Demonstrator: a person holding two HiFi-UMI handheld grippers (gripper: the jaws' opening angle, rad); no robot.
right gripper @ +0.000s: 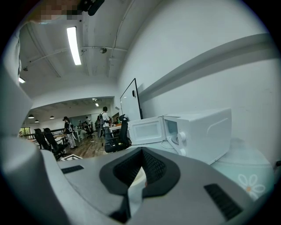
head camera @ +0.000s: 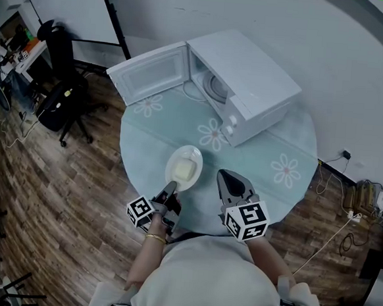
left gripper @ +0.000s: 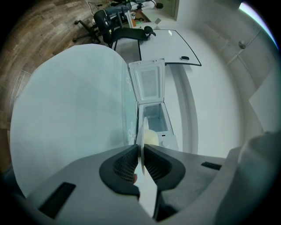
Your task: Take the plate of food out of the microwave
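Two grippers near the table's [head camera: 277, 149] near edge; the plate [head camera: 193, 151] is out of the microwave [head camera: 250, 81].
We cannot name the food [head camera: 183, 171], a pale yellow lump, nor tell whether the plate rests on the table or hangs just above it. The person's torso [head camera: 208, 282] cuts off the table's near edge, and the microwave's inside is dim beside its open door [head camera: 148, 73]. The left gripper [head camera: 170, 188] pinches the plate's near rim, seen edge-on between its pads [left gripper: 125, 165]; the plate reaches away toward the microwave at the far edge. The right gripper [head camera: 224, 178], just beside the plate, has its jaws pressed together on nothing.
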